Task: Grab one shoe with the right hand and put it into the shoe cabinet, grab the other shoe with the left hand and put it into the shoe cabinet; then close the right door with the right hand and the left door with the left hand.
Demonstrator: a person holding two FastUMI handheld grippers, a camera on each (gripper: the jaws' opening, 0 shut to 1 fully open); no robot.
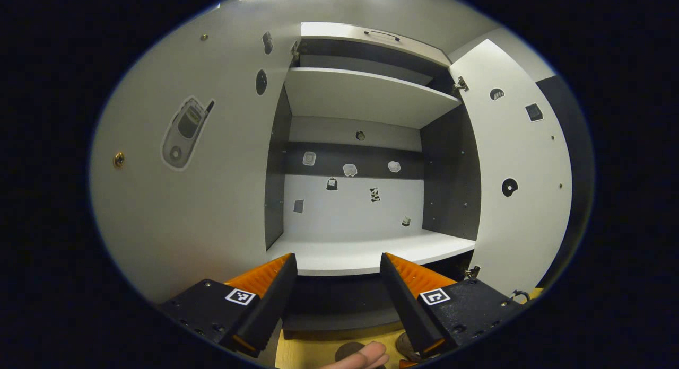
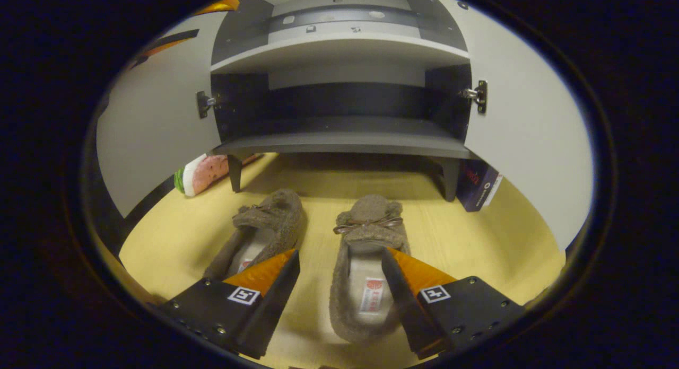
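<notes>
Two brown fuzzy slippers lie side by side on the wooden floor (image 2: 477,236) in front of the open shoe cabinet (image 2: 345,143), toes toward it. My right gripper (image 2: 339,252) is open and low over the right slipper (image 2: 366,284), one finger on each side of its heel opening. The left slipper (image 2: 268,226) lies just outside its left finger. In the left gripper view, my left gripper (image 1: 337,255) is open and holds nothing, facing the white lower shelf (image 1: 371,252) of the cabinet. Both doors stand open: the left door (image 1: 201,173) and the right door (image 1: 520,189).
An upper white shelf (image 1: 366,96) sits above the lower one. A red and green packet (image 2: 204,173) lies by the cabinet's left leg and a dark box (image 2: 480,186) by its right leg. A fingertip (image 1: 366,357) shows at the bottom of the left gripper view.
</notes>
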